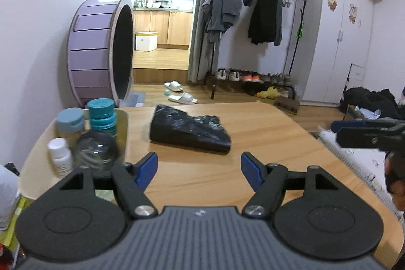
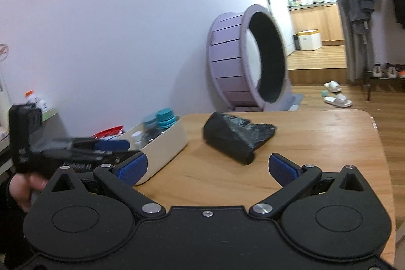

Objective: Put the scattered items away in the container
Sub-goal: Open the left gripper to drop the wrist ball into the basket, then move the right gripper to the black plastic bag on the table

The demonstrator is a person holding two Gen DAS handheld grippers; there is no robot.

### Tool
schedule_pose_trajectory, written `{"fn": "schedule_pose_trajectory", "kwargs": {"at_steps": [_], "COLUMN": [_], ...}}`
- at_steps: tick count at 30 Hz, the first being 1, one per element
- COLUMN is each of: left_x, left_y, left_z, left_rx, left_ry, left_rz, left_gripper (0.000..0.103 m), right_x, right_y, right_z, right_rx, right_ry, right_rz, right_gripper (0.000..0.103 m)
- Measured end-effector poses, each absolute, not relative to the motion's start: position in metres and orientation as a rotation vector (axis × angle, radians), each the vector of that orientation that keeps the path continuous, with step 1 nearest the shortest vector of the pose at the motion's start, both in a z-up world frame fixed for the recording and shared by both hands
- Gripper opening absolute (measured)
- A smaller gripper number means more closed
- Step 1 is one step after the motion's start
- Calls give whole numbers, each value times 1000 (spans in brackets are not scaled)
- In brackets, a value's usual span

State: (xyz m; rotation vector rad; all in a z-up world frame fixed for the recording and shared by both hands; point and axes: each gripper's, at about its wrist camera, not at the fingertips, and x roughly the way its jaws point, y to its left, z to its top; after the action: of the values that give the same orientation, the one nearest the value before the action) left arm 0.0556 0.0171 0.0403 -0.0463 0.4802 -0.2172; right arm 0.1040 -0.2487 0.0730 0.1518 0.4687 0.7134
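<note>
Counts: one cream container (image 1: 124,128), one black plastic bag roll (image 1: 188,132), two grippers. In the container: two teal-lidded stacks (image 1: 102,113), one blue-lidded jar (image 1: 69,122), one white bottle (image 1: 59,151), one clear glass item (image 1: 97,148), blurred.

The roll lies crumpled and glossy at frame centre on the wooden table (image 1: 265,133), right of the container, apart from it.

Left gripper (image 1: 198,170) open, empty. Right gripper (image 2: 207,167) open, empty.

The container's near end is cut off behind the left gripper's finger.
</note>
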Motion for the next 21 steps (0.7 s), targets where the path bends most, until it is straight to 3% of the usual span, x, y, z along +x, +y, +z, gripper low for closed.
{"fn": "schedule_pose_trajectory", "kwargs": {"at_steps": [21], "left_x": [62], "left_y": [24], "left_z": [43], "left_rx": [-65], "left_ry": [453], "left_rz": [-262], "left_gripper": [71], "right_x": [119], "right_y": [-215], "right_z": [56], "right_rx": [-69], "right_ry": [487], "right_rz": [655], "right_gripper": [102]}}
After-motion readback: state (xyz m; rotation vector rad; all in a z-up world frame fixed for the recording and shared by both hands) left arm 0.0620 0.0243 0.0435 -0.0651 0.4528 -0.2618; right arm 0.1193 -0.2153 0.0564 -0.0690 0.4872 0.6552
